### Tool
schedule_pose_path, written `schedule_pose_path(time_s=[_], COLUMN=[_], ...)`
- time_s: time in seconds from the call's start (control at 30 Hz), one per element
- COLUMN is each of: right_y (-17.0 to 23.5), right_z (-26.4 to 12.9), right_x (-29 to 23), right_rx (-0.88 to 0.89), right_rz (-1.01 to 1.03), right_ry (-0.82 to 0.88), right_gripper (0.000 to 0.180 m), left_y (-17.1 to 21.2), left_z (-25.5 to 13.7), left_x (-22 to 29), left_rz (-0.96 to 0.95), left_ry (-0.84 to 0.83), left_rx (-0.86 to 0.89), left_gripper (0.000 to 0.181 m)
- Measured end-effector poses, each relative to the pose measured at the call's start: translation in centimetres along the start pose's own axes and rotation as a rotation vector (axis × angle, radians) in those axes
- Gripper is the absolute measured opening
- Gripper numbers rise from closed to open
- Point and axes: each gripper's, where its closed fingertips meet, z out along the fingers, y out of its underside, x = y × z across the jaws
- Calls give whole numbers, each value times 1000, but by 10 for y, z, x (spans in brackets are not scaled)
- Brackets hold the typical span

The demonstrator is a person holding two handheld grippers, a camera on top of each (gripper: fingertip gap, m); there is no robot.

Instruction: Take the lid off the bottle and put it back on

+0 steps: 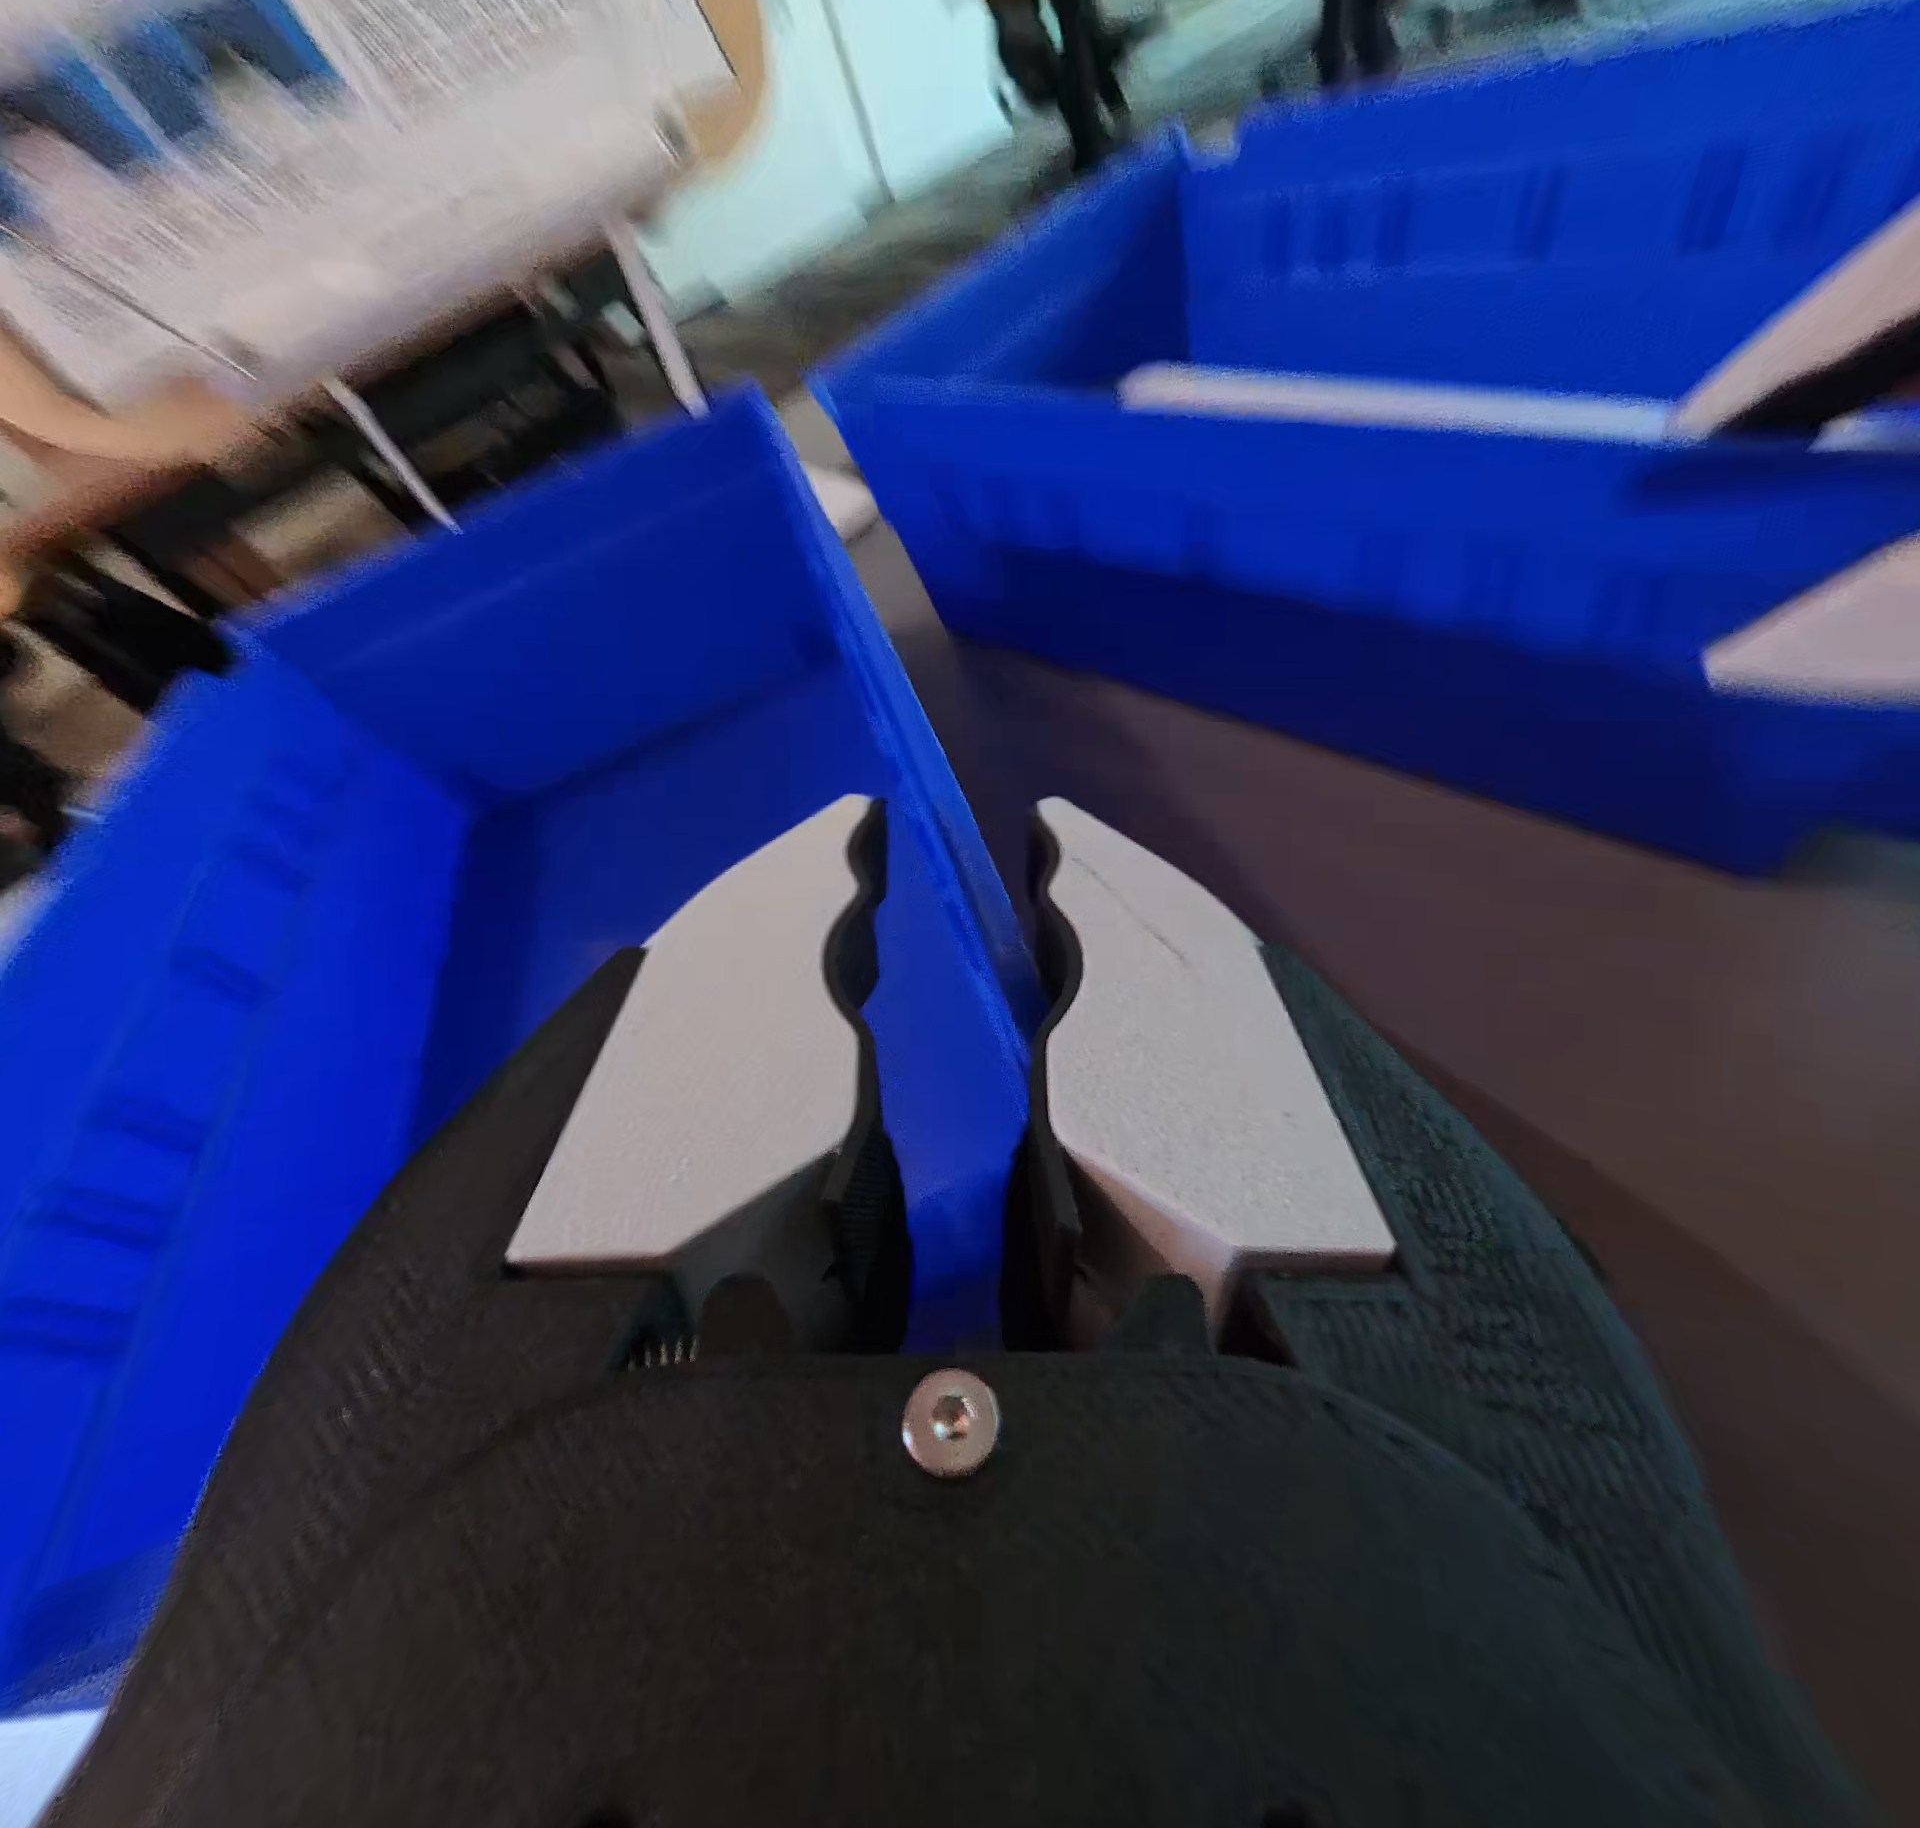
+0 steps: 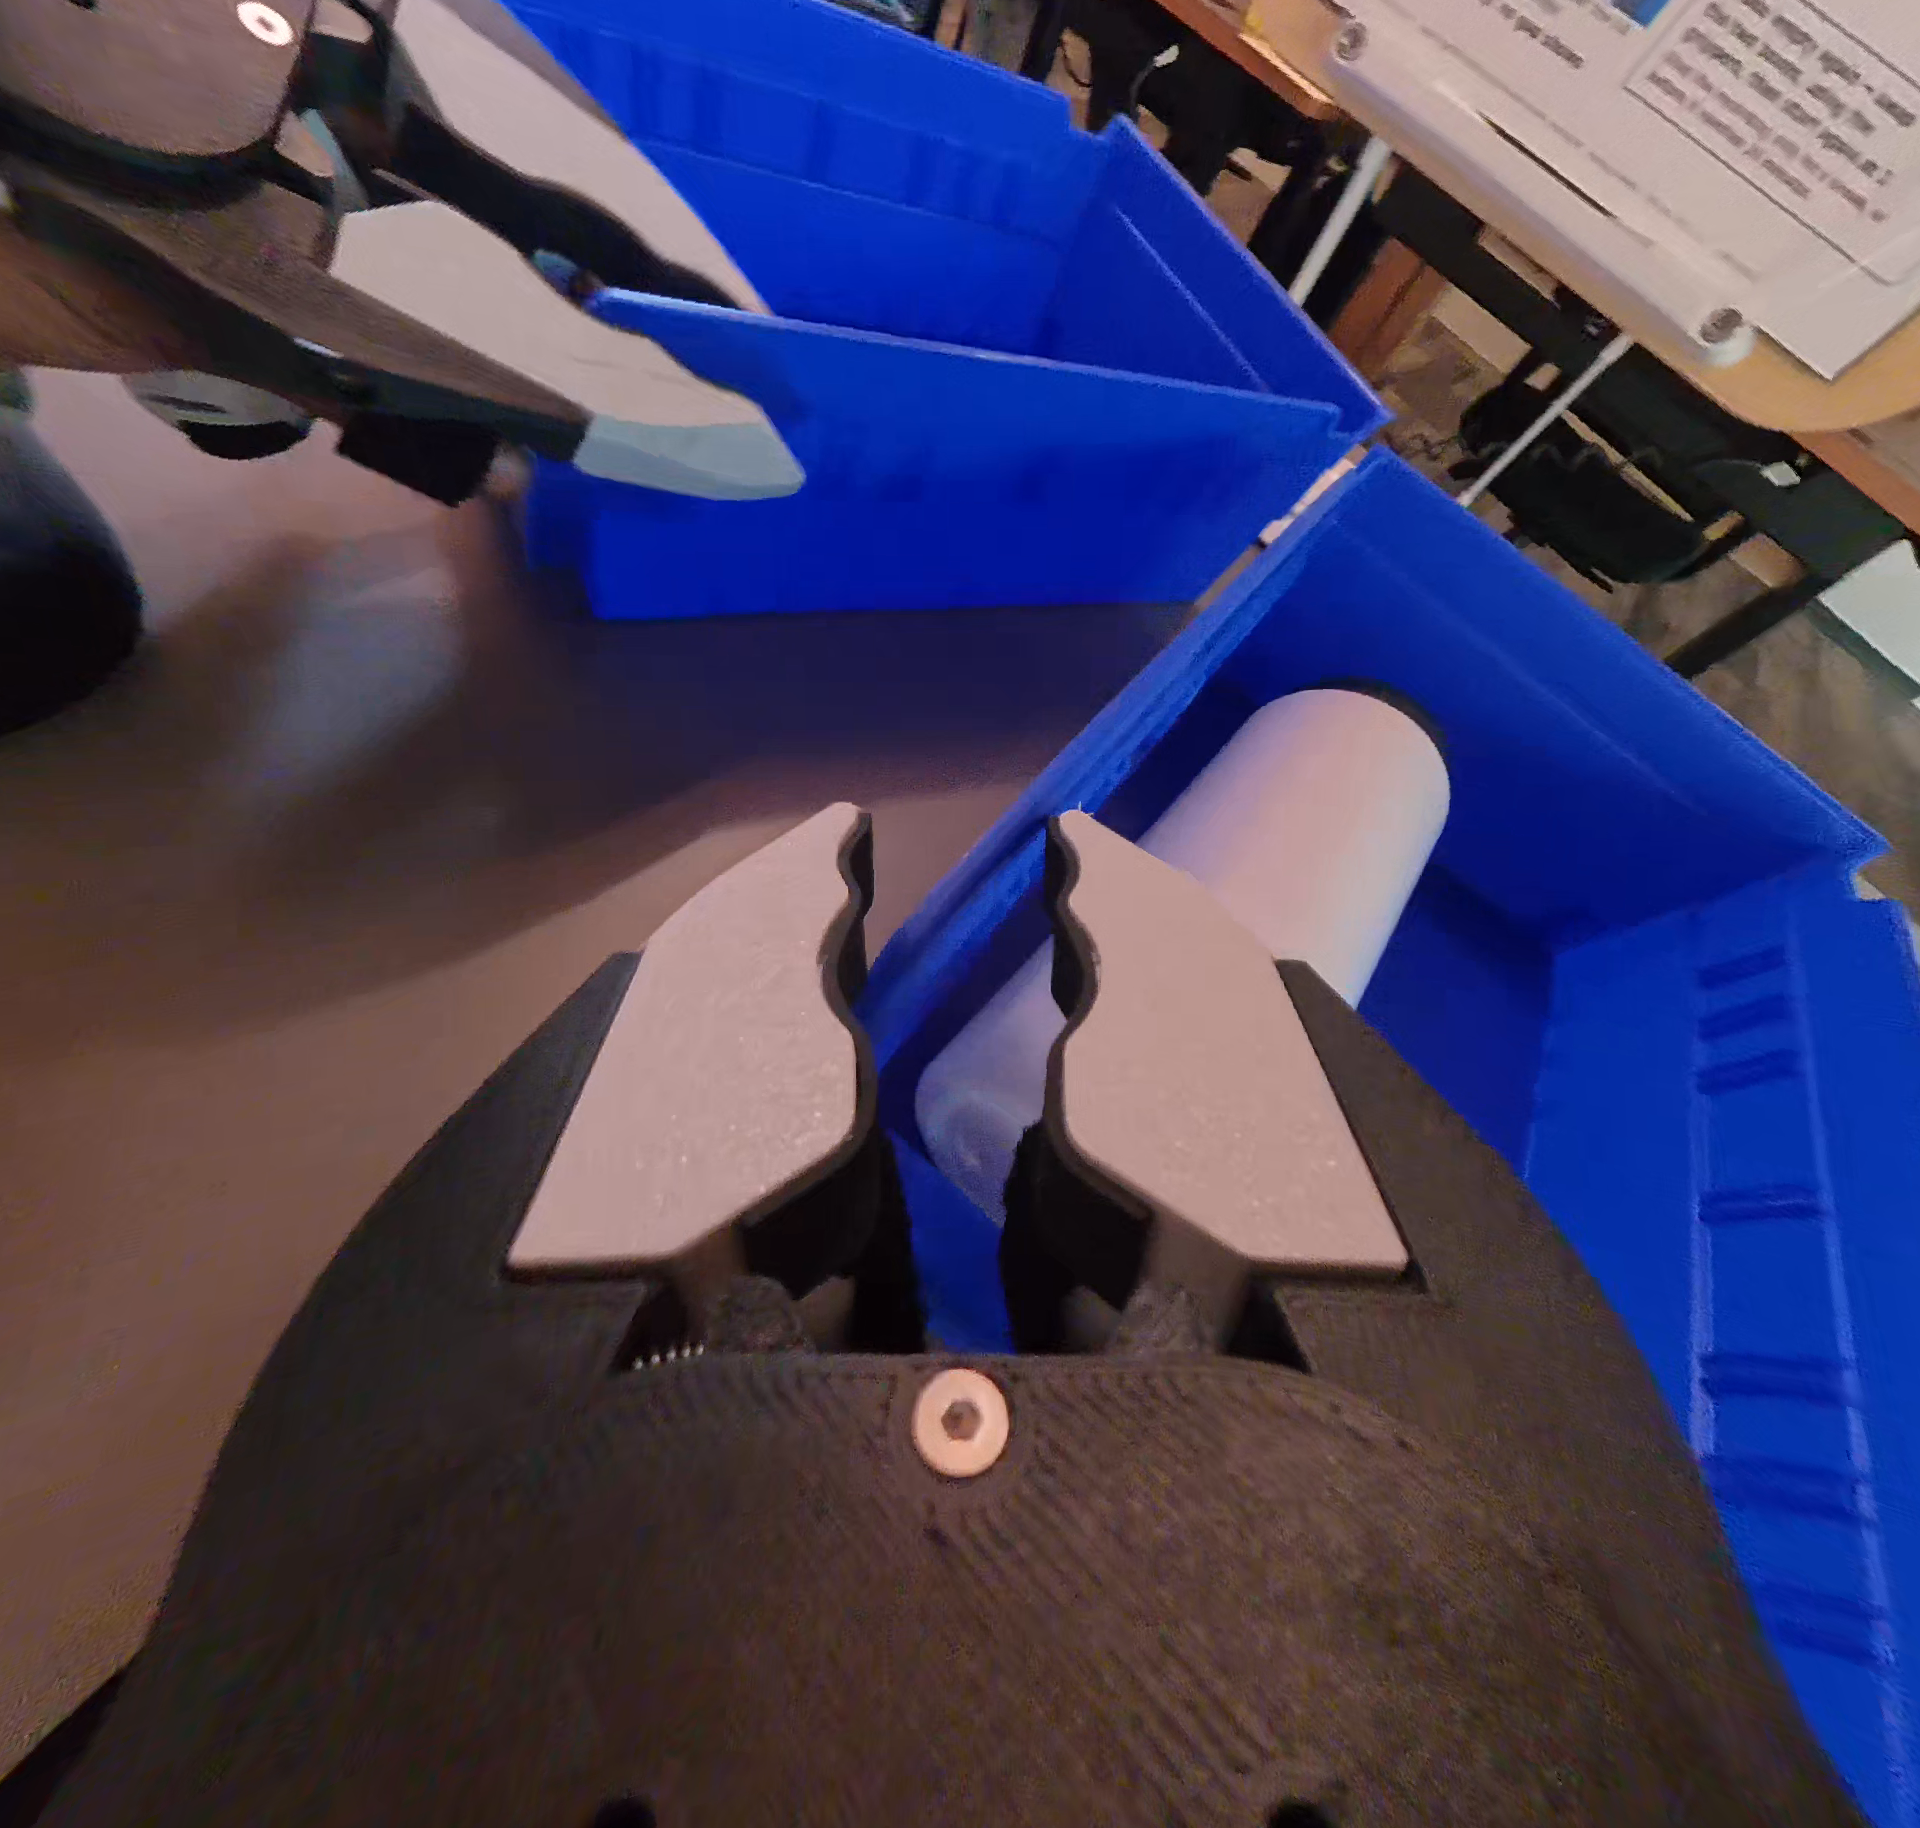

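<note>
Grey-fingered left hand-held gripper (image 1: pixel 956 822), jaws narrowly parted, straddles the thin side wall of a blue bin (image 1: pixel 623 635); whether the fingers press the wall cannot be told. Right hand-held gripper (image 2: pixel 961 833), likewise narrow, straddles the near wall of a second blue bin (image 2: pixel 1558 739), holding nothing visible. Inside this bin a pale grey bottle (image 2: pixel 1299 843) lies on its side, partly behind the right finger. Both bins rest on a dark brown counter (image 2: pixel 416 739). The left hand-held gripper appears at the upper left of the right wrist view.
</note>
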Motion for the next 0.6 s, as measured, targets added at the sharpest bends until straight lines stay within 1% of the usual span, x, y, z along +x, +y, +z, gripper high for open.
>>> schedule_pose_path(time_s=[0.03,0.07,0.13,0.17,0.2,0.23,0.3,0.33,0.37,0.4,0.47,0.5,0.57,0.6], right_y=[-4,-15,-41,-49,-51,-47,-22,-4,16,37,79,96,117,121], right_z=[-2,-7,-26,-39,-54,-69,-99,-110,-115,-114,-100,-92,-75,-68], right_x=[-5,-7,5,21,45,72,122,141,154,163,166,164,154,147], right_rx=[18,83,257,332,388,416,395,348,284,208,32,-44,-136,-159], right_rz=[-11,-9,31,56,86,118,166,182,200,220,289,325,364,367], right_ry=[-35,-61,-50,9,111,238,491,586,644,658,596,559,467,426], right_gripper=[34,43,57,64,70,72,73,74,74,75,86,89,87,78], left_y=[-15,-36,-79,-96,-109,-116,-116,-109,-99,-89,-75,-70,-61,-57], left_z=[-7,-19,-50,-63,-71,-74,-62,-48,-33,-19,2,9,21,26], left_x=[-5,-7,-1,9,24,40,71,84,96,107,124,131,137,139], left_rz=[21,56,112,120,116,95,11,-45,-105,-159,-221,-228,-211,-197], left_ry=[-63,-126,-224,-234,-209,-162,-36,32,103,162,230,240,220,205], left_rx=[87,202,414,489,539,562,535,482,408,331,224,189,133,109], left_gripper=[35,44,52,54,56,58,69,78,89,99,106,108,108,104])
